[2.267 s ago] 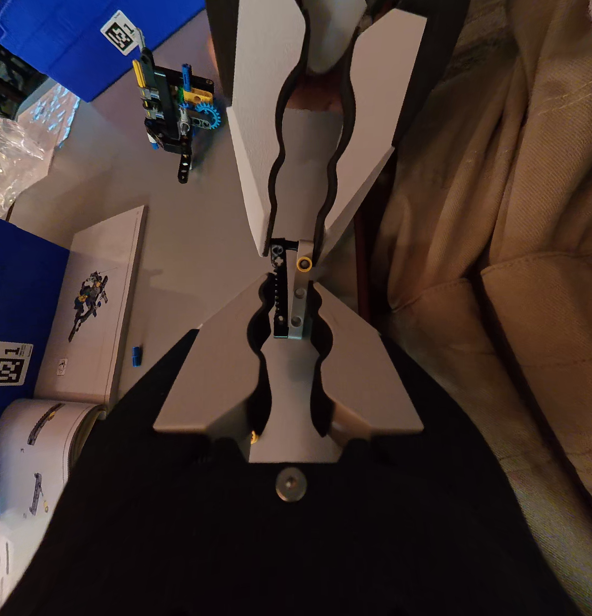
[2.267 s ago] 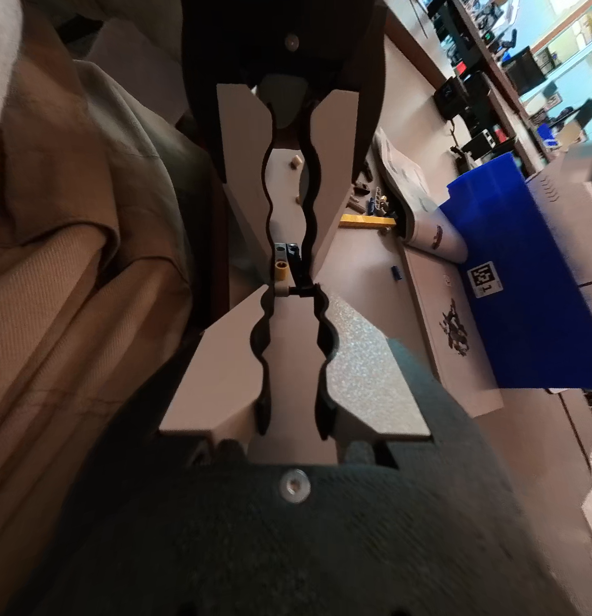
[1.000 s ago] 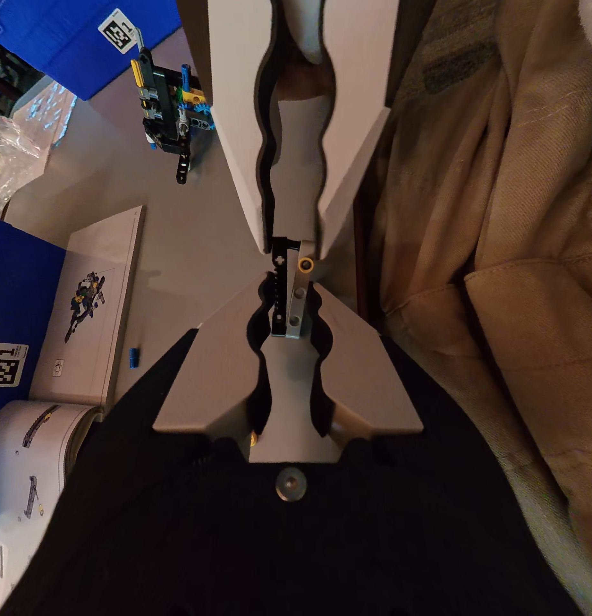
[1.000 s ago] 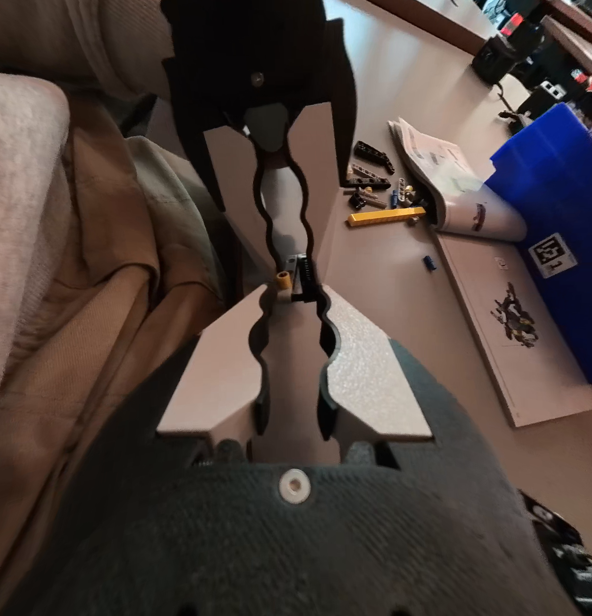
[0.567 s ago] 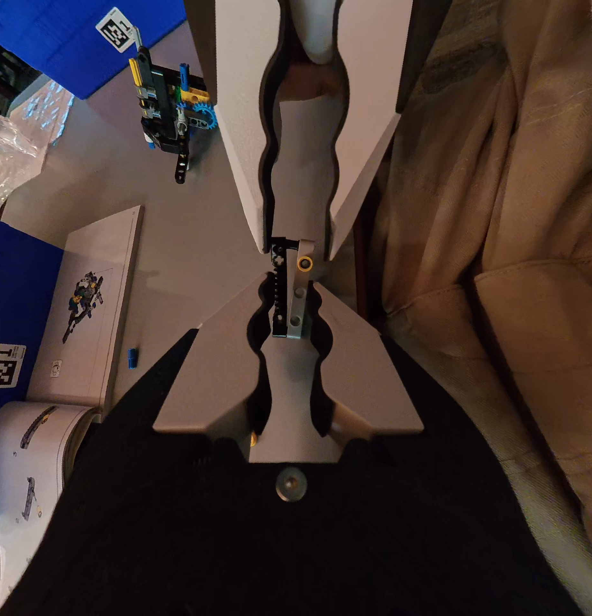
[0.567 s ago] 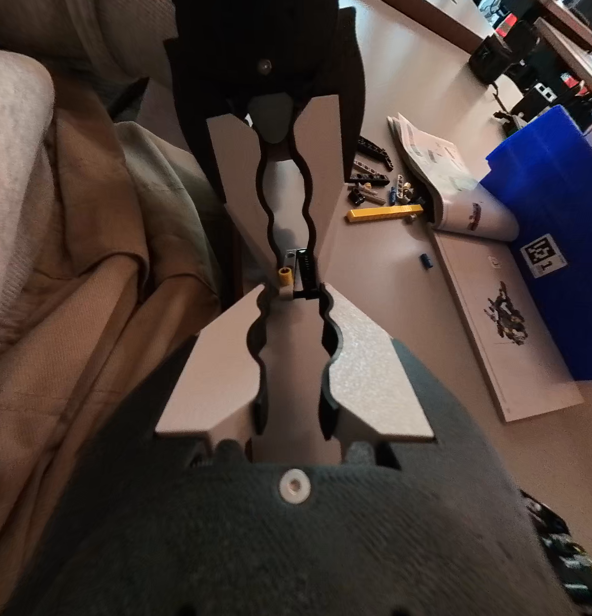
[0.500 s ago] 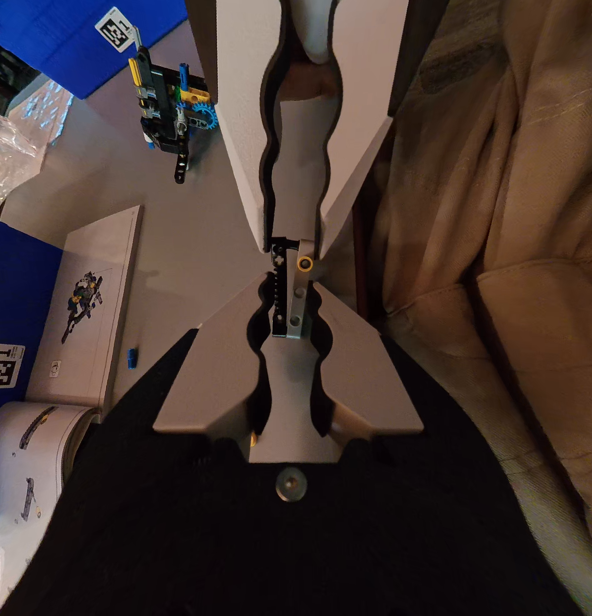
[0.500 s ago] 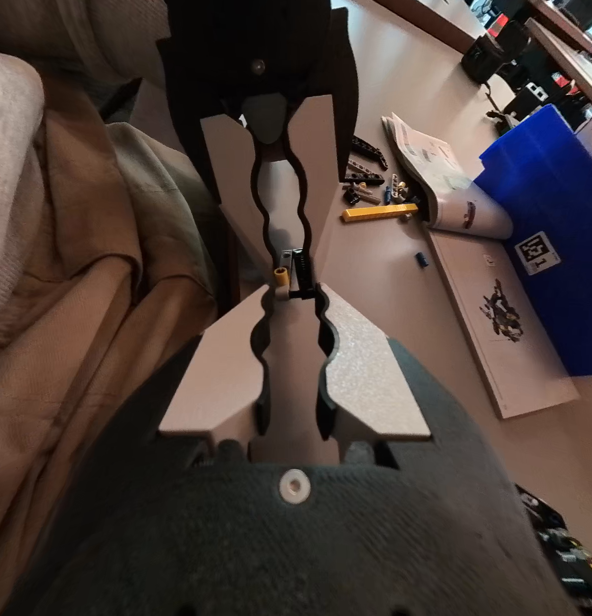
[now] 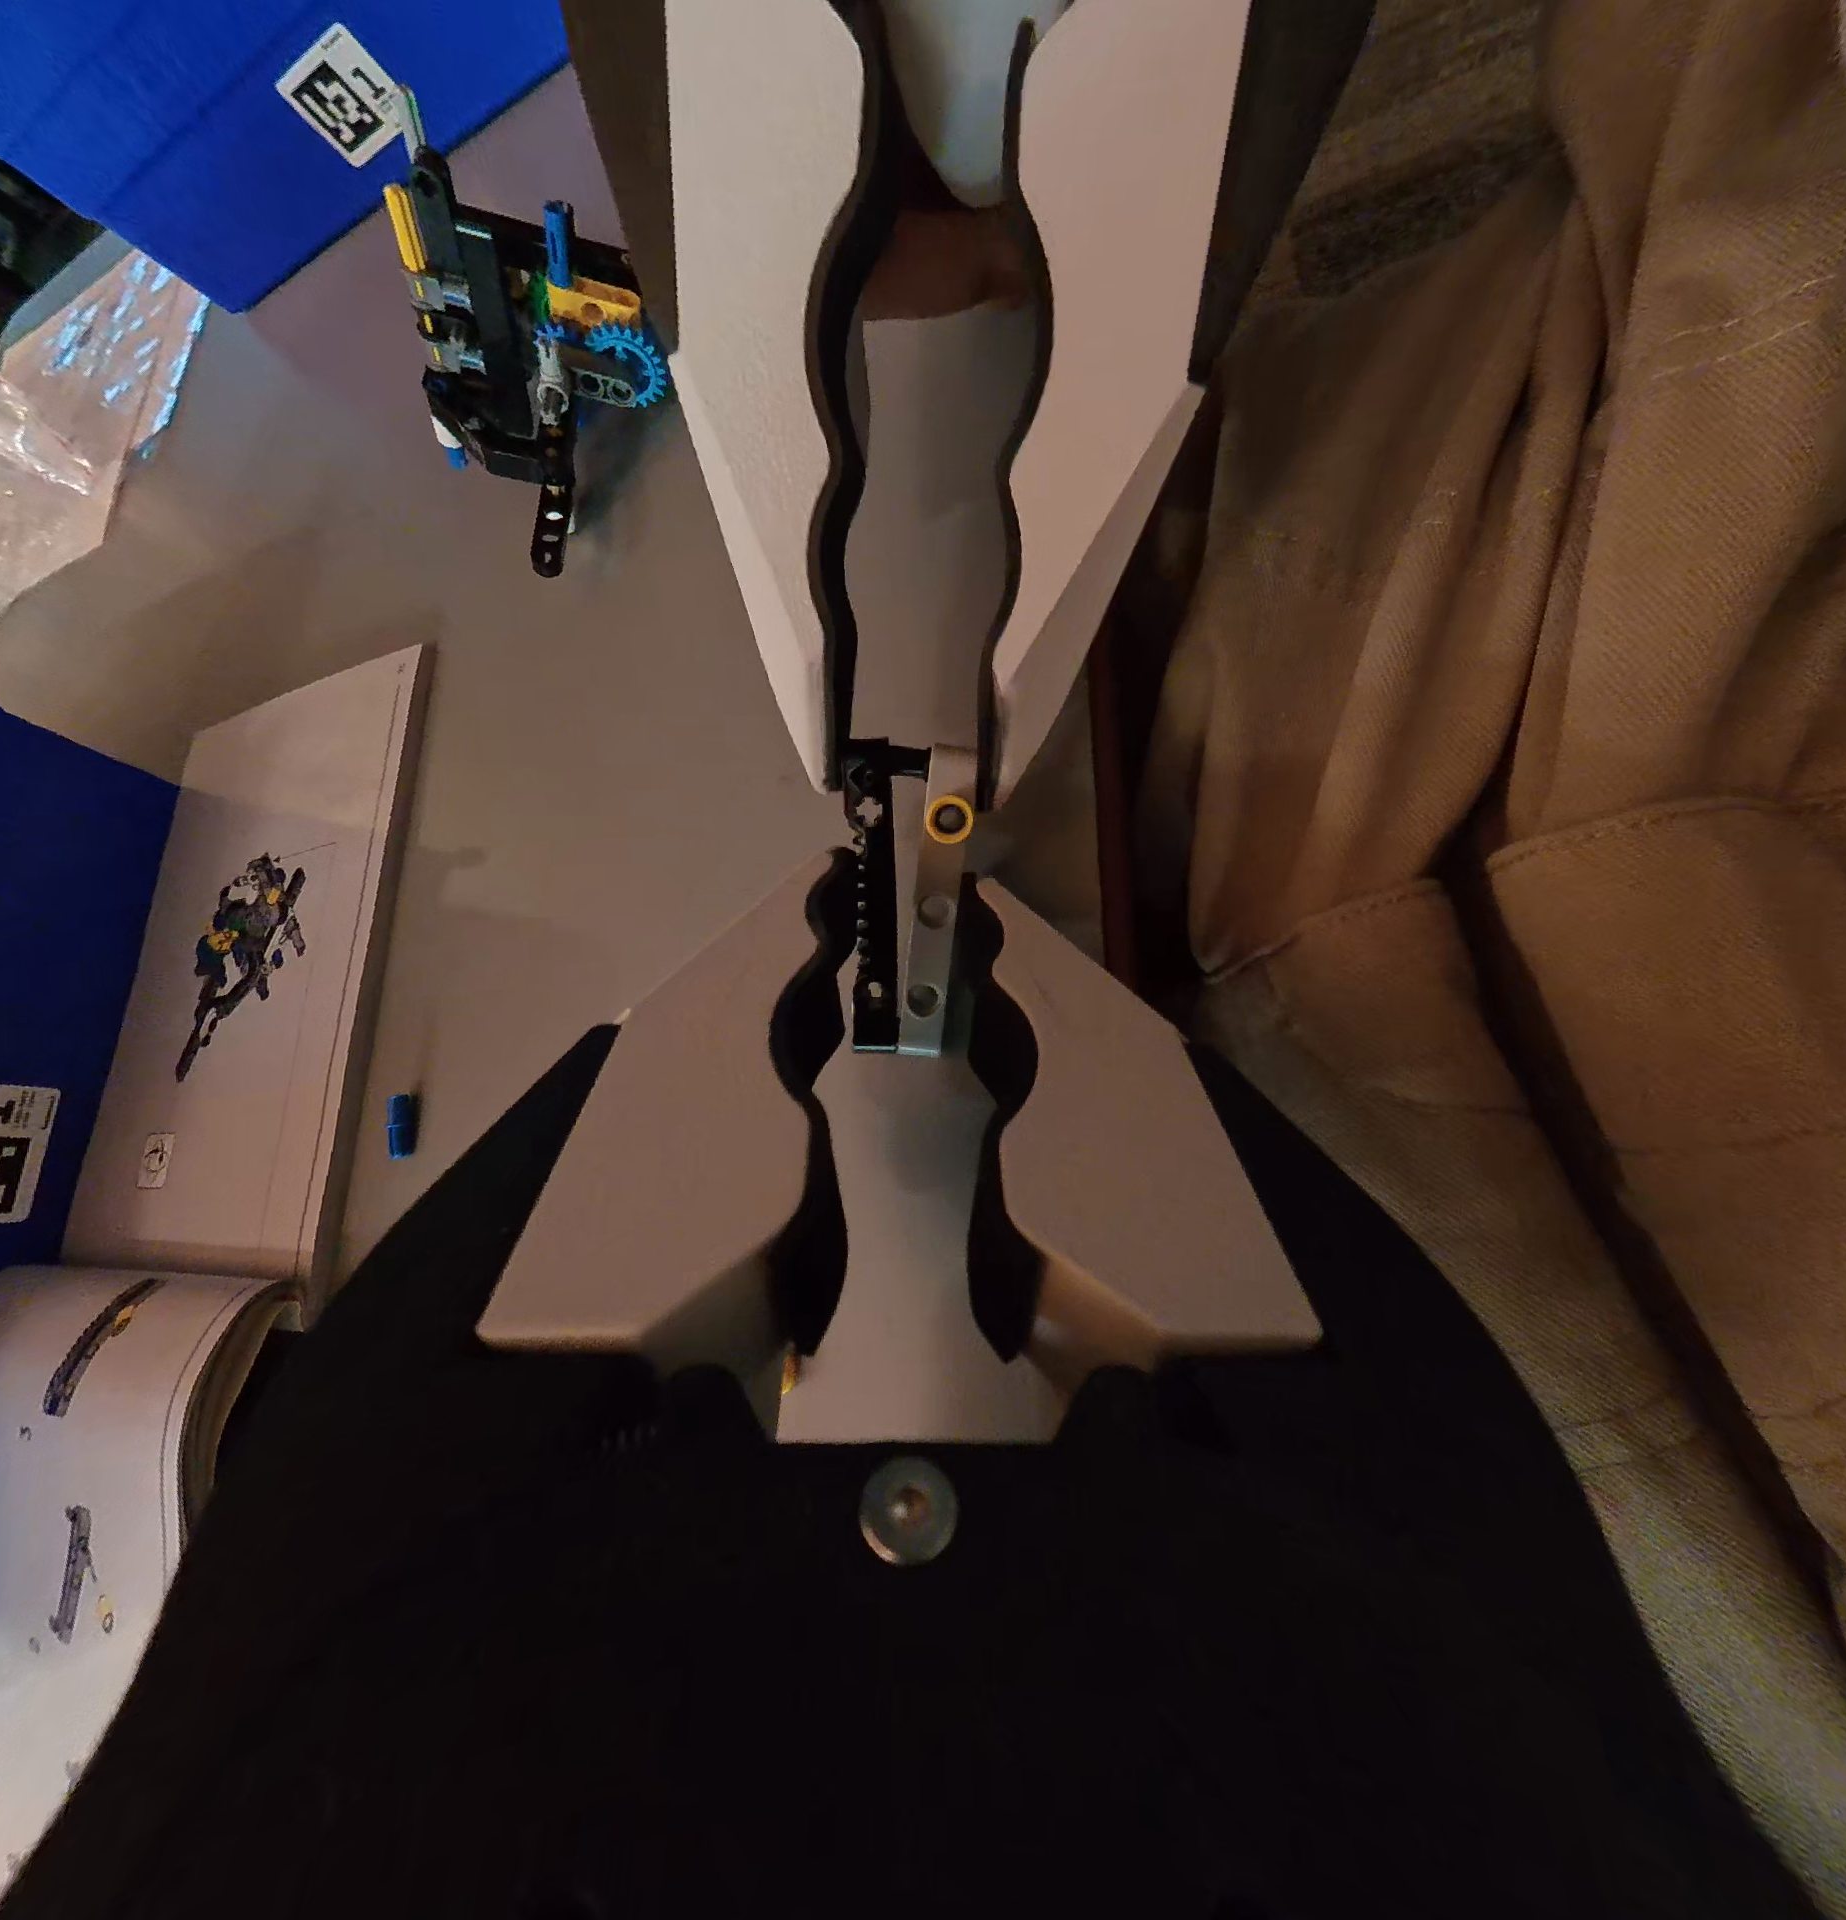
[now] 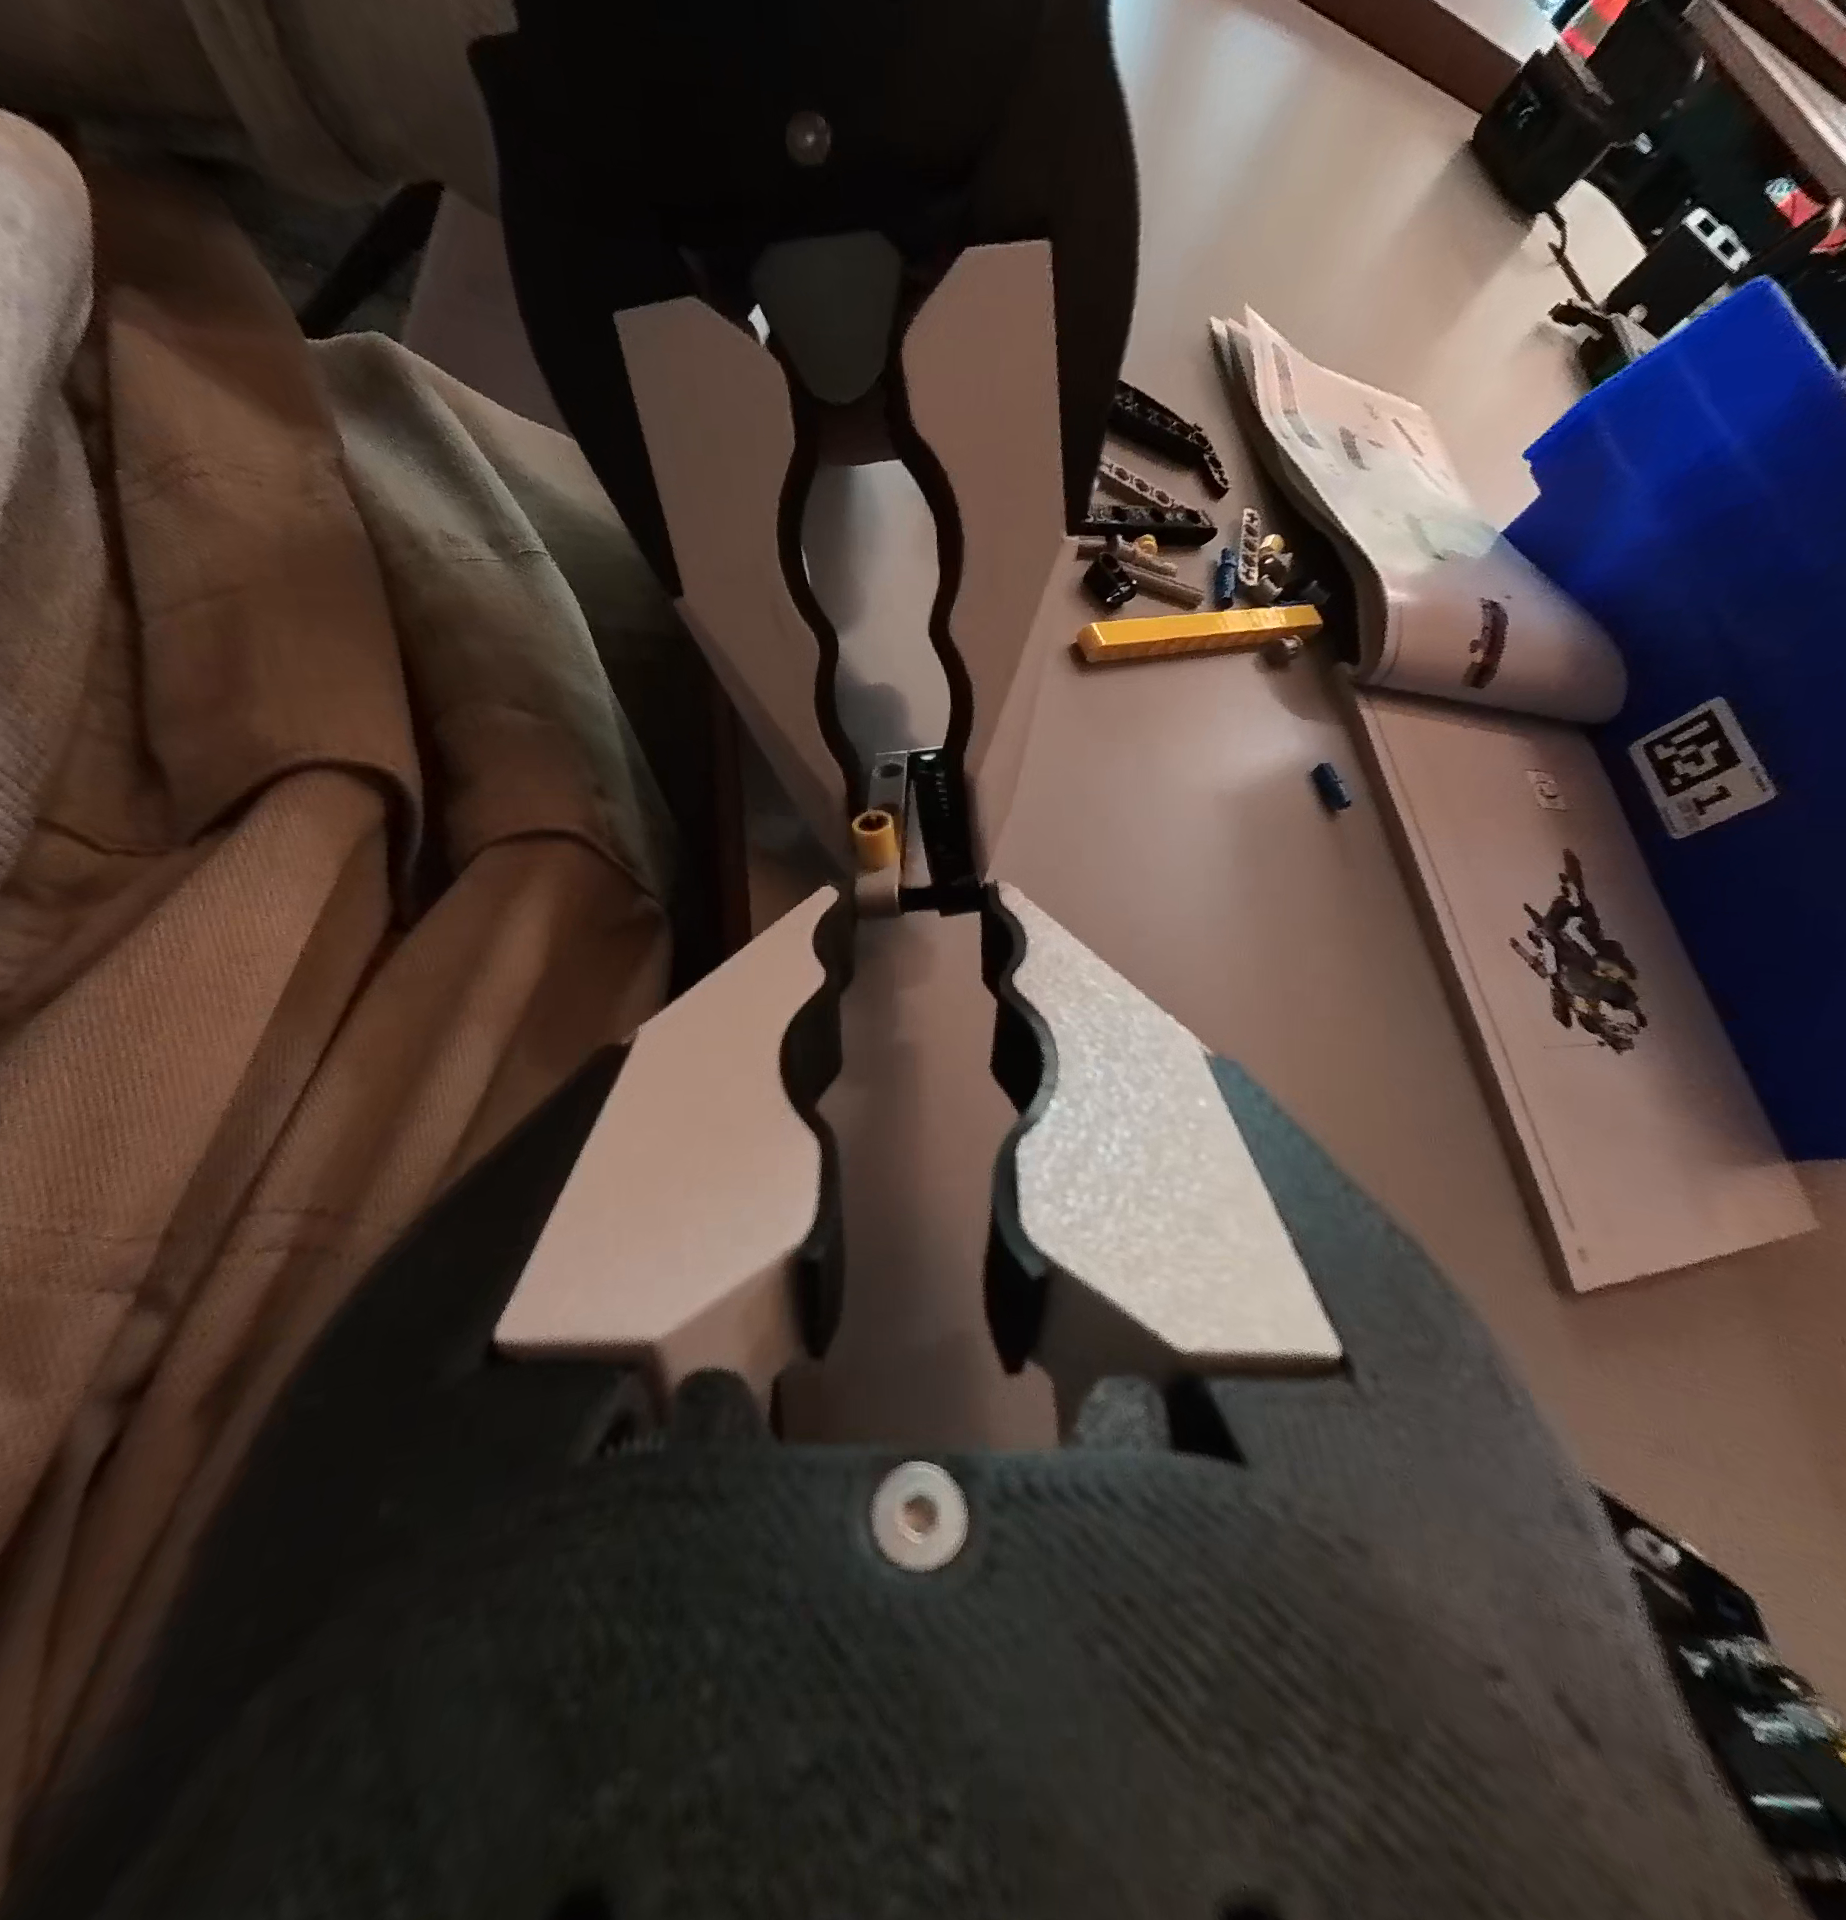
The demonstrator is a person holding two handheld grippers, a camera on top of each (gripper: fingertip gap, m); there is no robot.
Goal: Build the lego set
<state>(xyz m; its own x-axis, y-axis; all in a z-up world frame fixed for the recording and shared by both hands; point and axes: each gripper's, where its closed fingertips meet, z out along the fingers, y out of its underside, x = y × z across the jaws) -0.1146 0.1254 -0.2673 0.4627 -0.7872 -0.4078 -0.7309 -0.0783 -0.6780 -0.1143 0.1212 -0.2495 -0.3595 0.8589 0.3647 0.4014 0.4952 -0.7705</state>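
Beams (image 9: 903, 935) sit clamped between both claws' tips.

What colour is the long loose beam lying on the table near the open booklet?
Yellow beam; it shows best in the right wrist view, beside the booklet.

Blue bin (image 9: 171, 135), upper left: I see a white coded tag (image 9: 342, 94).
Blue bin (image 10: 1729, 727), right: I see a white coded tag (image 10: 1703, 769).
Booklet (image 10: 1418, 520): print too small for me.
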